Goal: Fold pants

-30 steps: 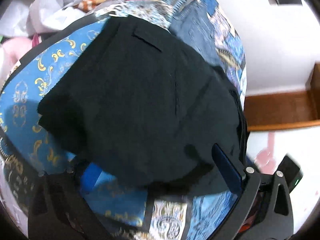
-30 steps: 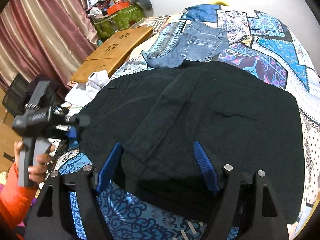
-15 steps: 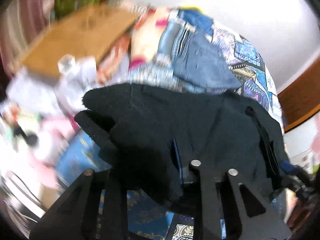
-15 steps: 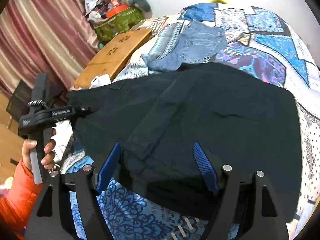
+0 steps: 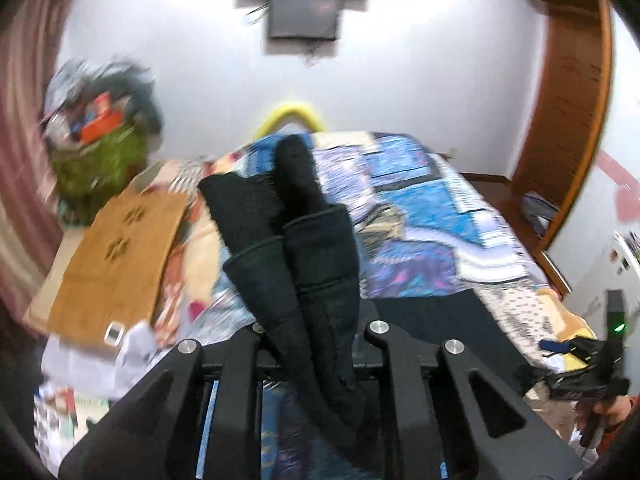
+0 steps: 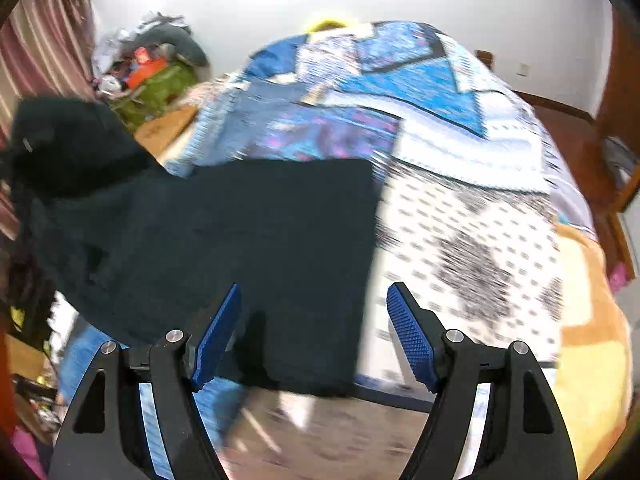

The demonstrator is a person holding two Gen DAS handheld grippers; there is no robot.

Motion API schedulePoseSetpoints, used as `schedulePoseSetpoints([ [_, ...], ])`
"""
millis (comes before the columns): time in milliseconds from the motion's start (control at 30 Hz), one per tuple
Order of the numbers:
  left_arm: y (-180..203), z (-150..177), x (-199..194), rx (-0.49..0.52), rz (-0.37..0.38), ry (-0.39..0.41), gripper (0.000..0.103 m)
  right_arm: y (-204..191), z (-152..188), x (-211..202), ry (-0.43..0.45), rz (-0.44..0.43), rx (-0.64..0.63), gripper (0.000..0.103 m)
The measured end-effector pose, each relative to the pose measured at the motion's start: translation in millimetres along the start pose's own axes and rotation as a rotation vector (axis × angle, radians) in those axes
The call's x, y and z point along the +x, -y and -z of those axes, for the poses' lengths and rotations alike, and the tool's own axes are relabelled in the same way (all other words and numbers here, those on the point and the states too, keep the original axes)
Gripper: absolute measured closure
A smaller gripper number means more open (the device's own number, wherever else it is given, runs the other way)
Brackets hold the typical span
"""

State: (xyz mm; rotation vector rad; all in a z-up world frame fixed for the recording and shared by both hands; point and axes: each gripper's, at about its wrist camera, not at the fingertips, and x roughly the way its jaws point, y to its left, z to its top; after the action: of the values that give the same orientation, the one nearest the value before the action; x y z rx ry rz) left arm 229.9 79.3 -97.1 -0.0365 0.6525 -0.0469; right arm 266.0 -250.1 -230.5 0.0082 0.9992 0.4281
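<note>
The left hand-held gripper (image 5: 316, 344) is pinching a bunched fold of the black pants (image 5: 304, 248) between its narrowed fingers; the cloth is standing up out of the jaws in thick, ribbed-looking ridges and filling the middle of the left wrist view. The right hand-held gripper (image 6: 312, 332) is gaping wide, its blue textured pads (image 6: 412, 344) well apart and gripping nothing, and it is hovering over the near edge of the black pants (image 6: 240, 248), with one pad over the cloth and the other over the bedding.

From the right wrist view, most of the pants are lying flat on the bed (image 6: 472, 216), while the left-hand part is rising off the cover into a dark lifted lump at the picture's left edge. A patchwork bedcover (image 5: 420, 216) in blues, purples and white is stretching away beneath the cloth. Beyond the pants, a pair of blue jeans (image 6: 248, 116) is lying on the cover, blurred. Beside the bed a wooden board (image 5: 116, 256) with paw-shaped cutouts is resting, and further off a green bag (image 5: 96, 160) stuffed with clutter is sitting near the striped curtain (image 6: 44, 40). The right hand-held gripper is also showing at the far right of the left wrist view (image 5: 588, 364).
</note>
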Motion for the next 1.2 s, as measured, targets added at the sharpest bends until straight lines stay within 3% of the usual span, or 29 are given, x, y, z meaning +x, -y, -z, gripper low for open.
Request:
schedulePoseSetpoints([
  [100,39,-13,6,0.053,0.061,-0.001,0.089,9,13,10,-0.04,-0.026,0.007,0.031],
  [267,100,-16,30,0.128,0.172,-0.051,0.089,16,20,8,-0.003,-0.077,0.041,0.03],
  [400,150,1,58,0.197,0.226,-0.134,0.089,18,24,5,0.011,-0.101,0.044,0.03],
  [600,185,44,81,0.285,0.27,-0.281,0.087,21,31,-3,0.017,-0.121,0.062,0.03],
  [700,200,57,80,0.358,0.251,-0.304,0.072,19,35,-8,0.02,-0.108,0.052,0.03],
  [767,202,58,77,0.362,0.265,-0.327,0.03,18,37,-10,0.017,-0.101,0.048,0.03],
  [833,198,53,66,0.345,0.273,-0.286,0.018,17,39,-13,0.013,-0.099,0.046,0.03],
  [1100,161,8,55,0.306,0.131,-0.137,0.001,7,45,-22,0.015,-0.113,0.042,0.03],
  [1200,135,-10,84,0.273,0.081,-0.17,0.001,2,46,-21,0.017,-0.125,0.034,0.03],
])
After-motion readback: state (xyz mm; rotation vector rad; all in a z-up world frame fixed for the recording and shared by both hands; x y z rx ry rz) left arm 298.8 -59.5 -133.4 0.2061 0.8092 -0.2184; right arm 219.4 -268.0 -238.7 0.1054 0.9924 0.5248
